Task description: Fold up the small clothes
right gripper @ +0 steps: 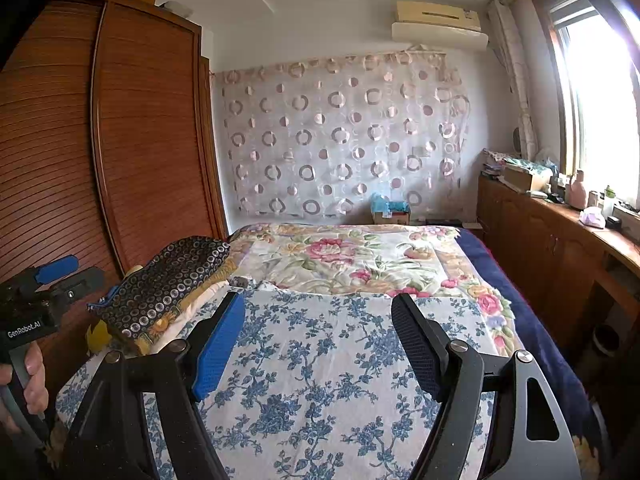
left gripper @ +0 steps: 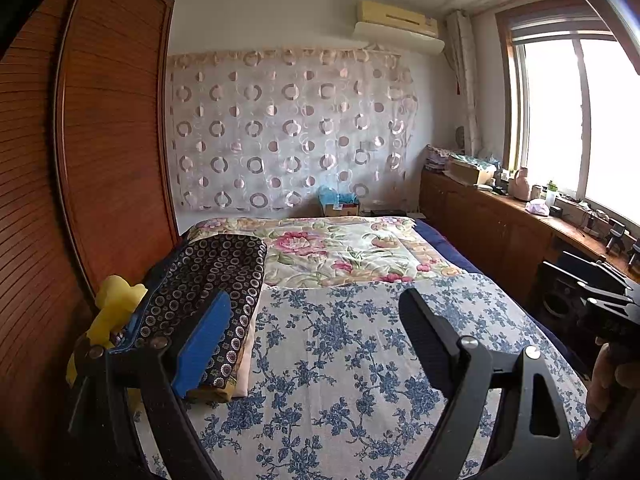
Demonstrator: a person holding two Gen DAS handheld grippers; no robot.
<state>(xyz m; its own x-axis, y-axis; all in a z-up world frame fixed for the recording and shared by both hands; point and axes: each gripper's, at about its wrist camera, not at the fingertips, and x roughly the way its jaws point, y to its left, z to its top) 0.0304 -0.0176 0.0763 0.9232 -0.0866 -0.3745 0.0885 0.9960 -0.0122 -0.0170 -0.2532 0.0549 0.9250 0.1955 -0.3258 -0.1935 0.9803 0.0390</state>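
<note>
The bed (right gripper: 532,320) fills both views, spread with a blue floral sheet (right gripper: 320,360) in front and a rose-patterned quilt (right gripper: 352,256) behind it. A tall wooden wardrobe (left gripper: 112,140) stands hard against the bed's left edge. On that left side lies a stack of folded clothes (left gripper: 212,280), its top piece a dark fabric printed with small rings, with yellowish and pale layers showing beneath; this looks like the finished pile. A yellow item (left gripper: 116,308) sits wedged between stack and wardrobe, and what it is cannot be told.

The left gripper (left gripper: 316,336) hovers over the floral sheet with its jaws spread wide and empty, its blue pad just beside the near corner of the stack. The right gripper (right gripper: 320,340) hangs likewise over the sheet, jaws parted and holding nothing. No loose garment shows between them.

The chief risk appears to lie at the stack: the left gripper's blue finger is close enough that a careless sweep could nudge the top piece askew or push the pile toward the gap by the wardrobe. A second risk is pinching the sheet itself instead of a garment, since pale cloth layers could be mistaken for it. The two grippers, near each other, could also collide if both reach leftward
</note>
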